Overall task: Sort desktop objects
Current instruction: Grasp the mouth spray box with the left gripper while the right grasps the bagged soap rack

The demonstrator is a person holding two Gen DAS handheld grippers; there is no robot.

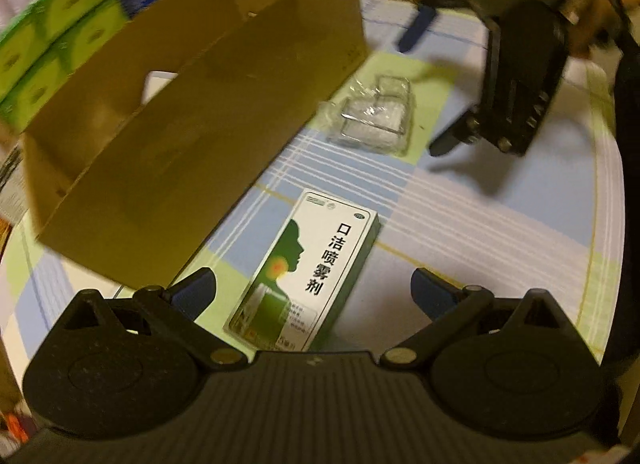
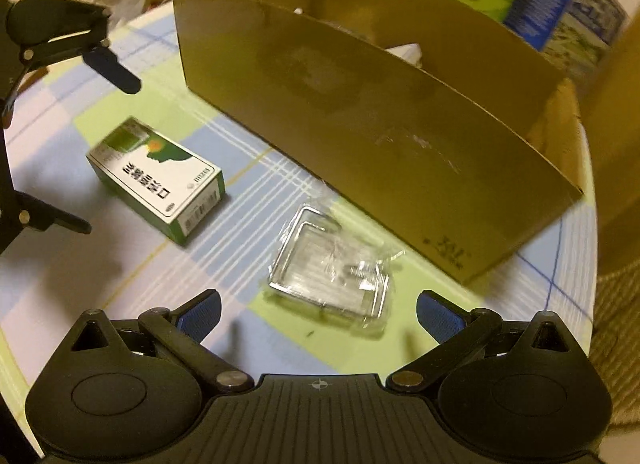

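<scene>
Fingers of both grippers spread wide, empty, left [image 1: 314, 292] over spray box [image 1: 308, 268], right [image 2: 318, 310] over clear case [image 2: 332, 268].

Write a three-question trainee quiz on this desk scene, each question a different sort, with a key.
1. True or false: the left hand-held gripper is shut on the medicine box.
2. Multiple choice: the clear plastic case lies A) inside the cardboard box; B) on the checked tablecloth, outside the cardboard box; C) on top of the medicine box.
3. Fill in: the thing lying straight ahead of the right hand-held gripper, between the lines of its open fingers, is the ______.

Key: 1 false, both grippers are open and empty. 2 B. 3 clear plastic case.
</scene>
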